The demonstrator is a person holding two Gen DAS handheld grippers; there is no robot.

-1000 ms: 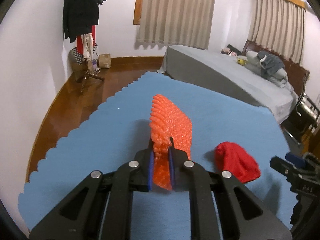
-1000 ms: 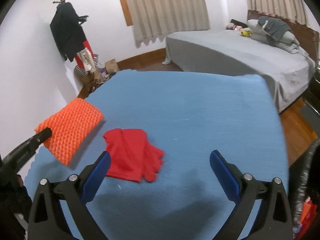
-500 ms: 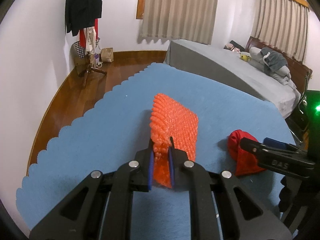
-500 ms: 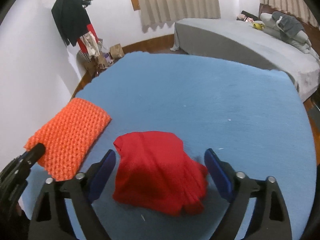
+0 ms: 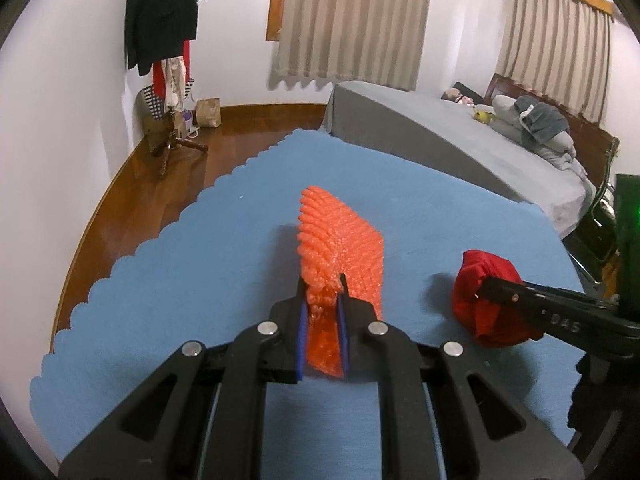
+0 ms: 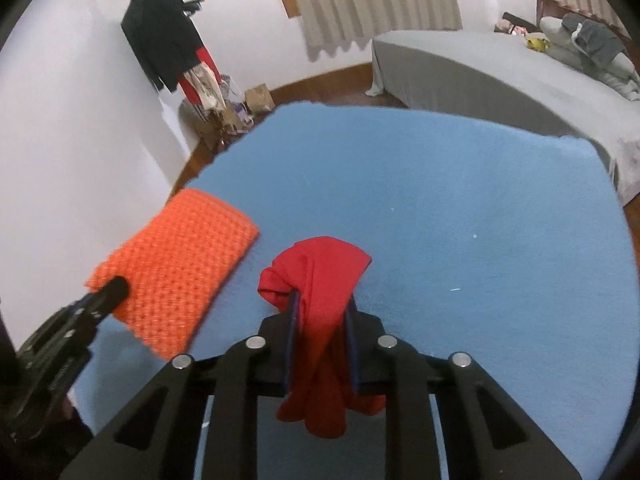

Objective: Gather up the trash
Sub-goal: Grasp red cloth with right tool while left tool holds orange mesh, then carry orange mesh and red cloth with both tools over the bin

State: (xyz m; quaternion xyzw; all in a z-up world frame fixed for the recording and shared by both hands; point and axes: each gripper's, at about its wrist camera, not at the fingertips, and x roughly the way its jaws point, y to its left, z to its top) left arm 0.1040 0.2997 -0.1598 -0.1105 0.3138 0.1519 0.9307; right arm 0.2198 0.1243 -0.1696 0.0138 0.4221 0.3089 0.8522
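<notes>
A: Big picture first: a grey bed [image 5: 432,136] along the far right, pale curtains [image 5: 352,20] on the far wall, and a coat rack [image 5: 168,40] loaded with dark and red clothes in the far left corner over the wood floor [image 5: 160,184].

B: And nearer us, the blue cloth [image 6: 460,208] with the scalloped edge, spread flat. That is where it is all happening.

A: On the left of it, the orange foam mesh [image 5: 340,248]. The left gripper [image 5: 323,312] has its blue pads pressed together on the near end of that piece, and the far end sticks up and away from the cloth.

B: From the other side the mesh [image 6: 176,272] looks like a flat padded rectangle, tilted. Whether its low edge touches the cloth, I can't quite tell; that corner is blurred.

A: Now the right side. The red cloth [image 6: 320,296] is bunched up, just right of the orange piece and apart from it.

B: The right gripper [image 6: 322,304] has just been closing, and the red fabric is pinched between its pads, a fold humped above the fingertips and a tail hanging down behind them.

A: From the left you see it as a red ball [image 5: 488,300] at the tip of that black finger.
</notes>
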